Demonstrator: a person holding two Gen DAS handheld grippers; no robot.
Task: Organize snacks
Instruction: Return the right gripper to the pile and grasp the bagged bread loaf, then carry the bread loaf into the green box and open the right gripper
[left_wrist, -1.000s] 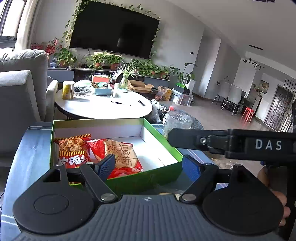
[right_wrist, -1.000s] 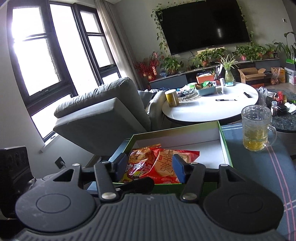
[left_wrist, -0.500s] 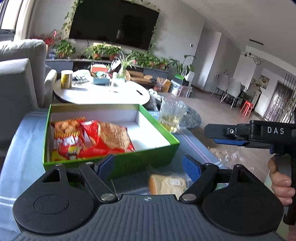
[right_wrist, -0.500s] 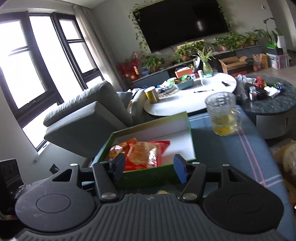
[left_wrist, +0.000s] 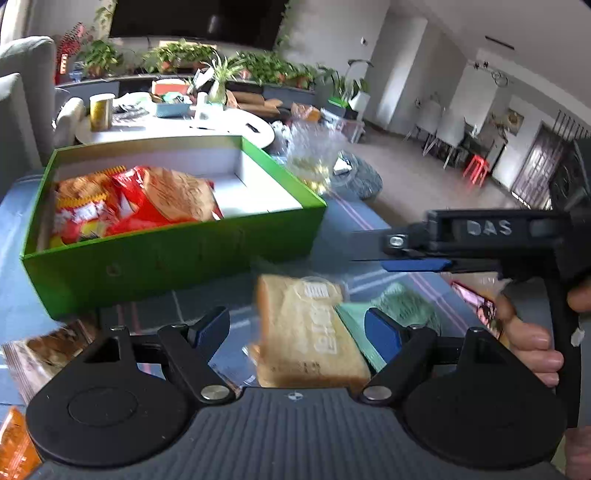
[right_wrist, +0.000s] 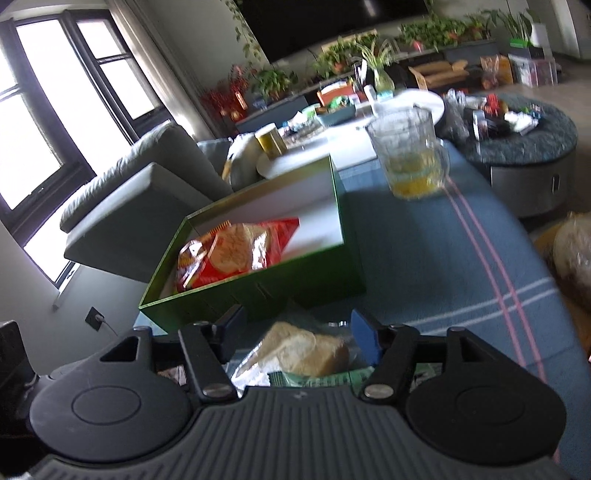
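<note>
The left claw (left_wrist: 297, 328) stands apart with nothing clamped. A wrapped bread slice (left_wrist: 308, 328) lies on the surface between its pads, nearer the pad at 3 o'clock; I cannot tell if that pad touches the wrapper. The right claw (right_wrist: 295, 328) is also apart and empty, and in its own view the same bread (right_wrist: 303, 352) lies just below the gap between its pads. In the left view the right claw shows from the side at 3 o'clock, carried by a hand (left_wrist: 535, 343).

At 3 o'clock of the bread is a green packet (left_wrist: 402, 306), touching it or partly under it. A brown packet (left_wrist: 40, 350) lies at 9 o'clock, near the frame edge, and an orange one (left_wrist: 14, 443) at 8 o'clock. At 11 o'clock stands the green box (left_wrist: 162, 262), open, with red snack bags (left_wrist: 136, 203) filling its left half; the right half is bare. A glass mug (right_wrist: 410, 155) stands at 1 o'clock, beyond the box.

I judge the step is the reach for the next loose snack, most likely the bread. The next move calls for one claw to center on the bread and close gently, because the bread is soft. Then it must lift over the box wall and go to the bare half. Both claws aim at the same place, so one should give way.
</note>
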